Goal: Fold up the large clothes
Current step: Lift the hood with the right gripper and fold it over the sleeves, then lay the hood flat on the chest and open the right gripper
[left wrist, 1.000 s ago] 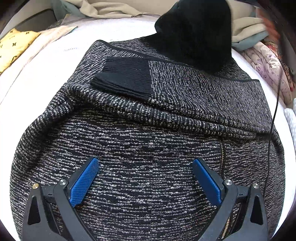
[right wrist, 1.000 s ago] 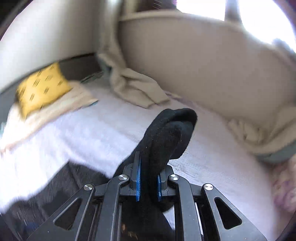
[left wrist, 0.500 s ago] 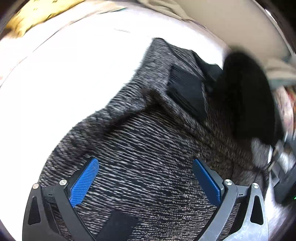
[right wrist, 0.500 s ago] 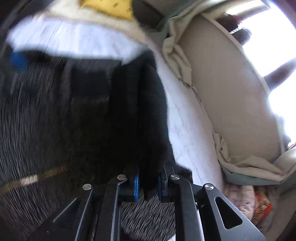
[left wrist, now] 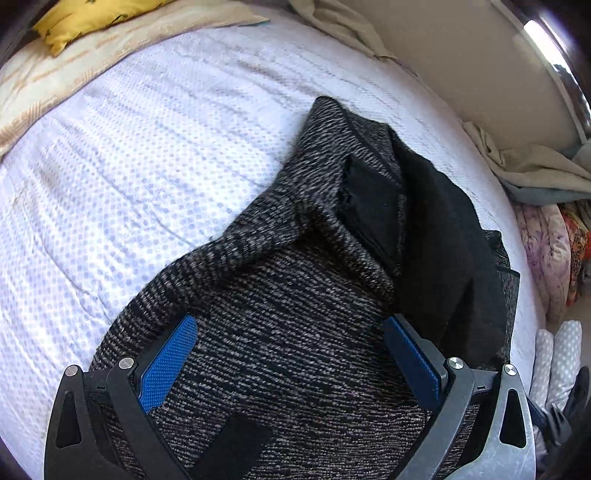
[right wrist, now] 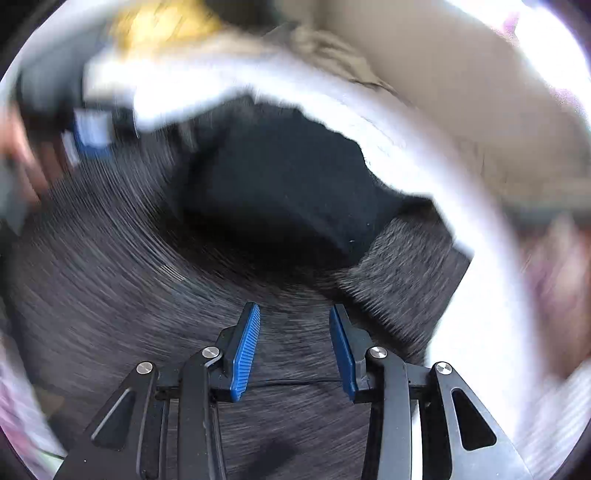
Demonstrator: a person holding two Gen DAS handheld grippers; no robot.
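- A black-and-grey tweed coat point(left wrist: 288, 314) lies partly folded on a bed, on a white dotted bedspread point(left wrist: 129, 166).
- Its black fleecy lining point(left wrist: 443, 229) is turned over on top along the right side of the left wrist view, and a black ribbed cuff point(left wrist: 369, 199) rests just beside it.
- The left claw point(left wrist: 291, 358) hangs over the coat with its blue pads spread wide, released, nothing between them.
- The right claw point(right wrist: 293, 343) is over the coat point(right wrist: 110, 277) too; its jaws are opening, with a clear gap and no cloth between the pads. This view is blurred.
- A yellow pillow point(left wrist: 92, 18) sits at the far edge of the bed, and beige bedding point(left wrist: 535, 173) is bunched against the wall.
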